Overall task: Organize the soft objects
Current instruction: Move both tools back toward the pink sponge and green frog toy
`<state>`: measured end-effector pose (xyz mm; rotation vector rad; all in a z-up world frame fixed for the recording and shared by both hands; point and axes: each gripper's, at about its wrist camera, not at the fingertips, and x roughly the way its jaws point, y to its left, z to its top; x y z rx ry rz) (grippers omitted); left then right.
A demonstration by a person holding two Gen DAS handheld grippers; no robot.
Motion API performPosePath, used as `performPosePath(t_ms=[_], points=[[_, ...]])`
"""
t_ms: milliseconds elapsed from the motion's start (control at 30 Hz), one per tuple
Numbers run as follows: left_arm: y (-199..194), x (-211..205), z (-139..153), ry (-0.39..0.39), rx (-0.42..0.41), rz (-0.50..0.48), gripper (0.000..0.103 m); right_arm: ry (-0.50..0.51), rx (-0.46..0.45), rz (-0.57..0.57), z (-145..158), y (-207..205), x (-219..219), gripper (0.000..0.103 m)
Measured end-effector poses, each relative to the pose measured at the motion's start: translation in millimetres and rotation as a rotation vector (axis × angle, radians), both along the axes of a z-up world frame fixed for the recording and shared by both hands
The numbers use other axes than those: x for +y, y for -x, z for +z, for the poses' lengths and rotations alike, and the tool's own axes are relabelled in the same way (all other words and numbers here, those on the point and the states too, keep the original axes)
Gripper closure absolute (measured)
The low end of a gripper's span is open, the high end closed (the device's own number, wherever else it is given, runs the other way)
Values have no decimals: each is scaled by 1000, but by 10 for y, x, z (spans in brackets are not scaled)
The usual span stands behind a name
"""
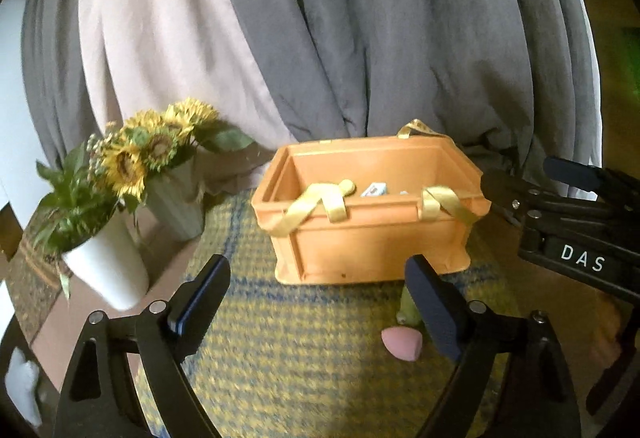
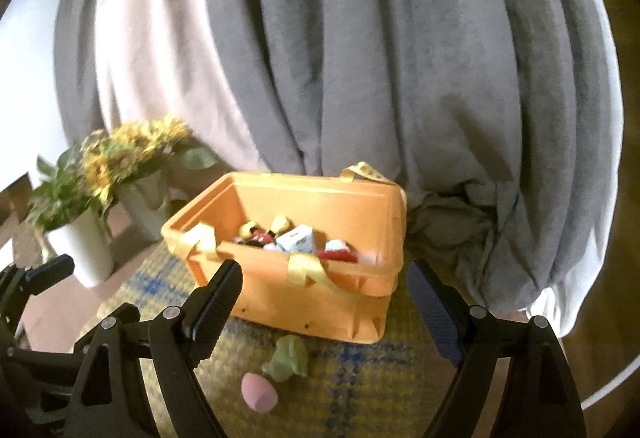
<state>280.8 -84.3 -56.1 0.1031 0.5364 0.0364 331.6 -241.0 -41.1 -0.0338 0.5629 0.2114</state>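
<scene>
An orange crate with yellow ribbon handles stands on a yellow-and-blue woven mat; it also shows in the right wrist view. Several soft toys lie inside it. A pink egg-shaped sponge and a pale green soft toy lie on the mat in front of the crate; the sponge also shows in the left wrist view. My left gripper is open and empty above the mat. My right gripper is open and empty, just before the crate.
Two pots of sunflowers and greenery stand left of the crate. Grey and pale curtains hang behind it. The right gripper's body reaches in at the right of the left wrist view.
</scene>
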Motion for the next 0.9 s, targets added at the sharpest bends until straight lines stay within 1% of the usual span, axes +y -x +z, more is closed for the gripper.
performPosePath(t_ms=[167, 333, 400, 567, 600, 833, 900], points=[[140, -148, -124, 27, 12, 55, 16, 8, 23, 90, -118, 14, -79, 18], [234, -299, -250, 21, 8, 110, 19, 4, 51, 183, -272, -37, -108, 19], [250, -348, -302, 19, 11, 117, 19, 2, 63, 215, -340, -56, -113, 20], [218, -480, -531, 7, 53, 126, 22, -6, 110, 283, -553, -126, -101, 24], [207, -495, -565, 5, 61, 125, 24, -7, 122, 296, -604, -146, -93, 26], [78, -626, -889, 12, 130, 109, 30, 1, 183, 376, -911, -265, -30, 30], [26, -646, -984, 16, 149, 104, 33, -1, 203, 390, -1001, -314, -14, 33]])
